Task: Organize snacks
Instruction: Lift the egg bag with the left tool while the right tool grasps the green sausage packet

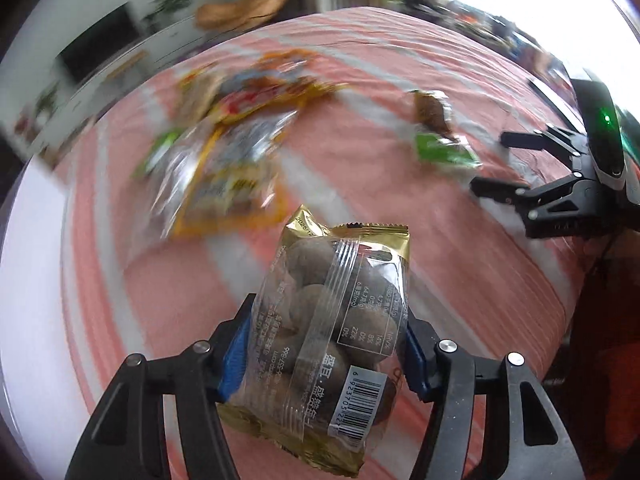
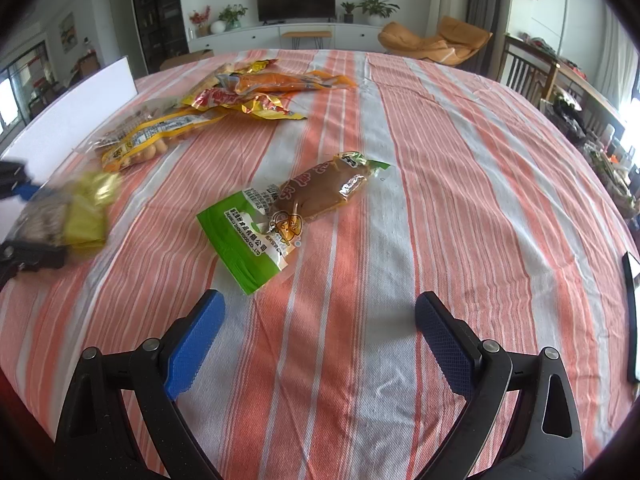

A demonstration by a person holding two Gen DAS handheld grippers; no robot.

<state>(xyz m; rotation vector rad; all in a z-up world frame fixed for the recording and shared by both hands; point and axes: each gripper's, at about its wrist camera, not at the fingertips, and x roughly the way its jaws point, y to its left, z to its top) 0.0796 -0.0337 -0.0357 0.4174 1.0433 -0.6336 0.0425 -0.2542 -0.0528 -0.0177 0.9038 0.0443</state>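
Left gripper (image 1: pixel 326 344) pinches the gold-edged nut packet (image 1: pixel 332 320) between its pads; keep it squeezed toward the pile; right gripper (image 2: pixel 320 344) gapes wide, empty

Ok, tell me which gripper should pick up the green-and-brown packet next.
Right. The right gripper is open and empty, with the green-and-brown packet just ahead. The left gripper already holds a gold packet.

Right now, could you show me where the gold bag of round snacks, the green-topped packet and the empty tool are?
gold bag of round snacks (image 1: pixel 328 320): left wrist view, clear middle of the bag.
green-topped packet (image 2: pixel 240 236): right wrist view, its green header.
right tool (image 2: pixel 320 344): right wrist view, midway between its open fingertips.
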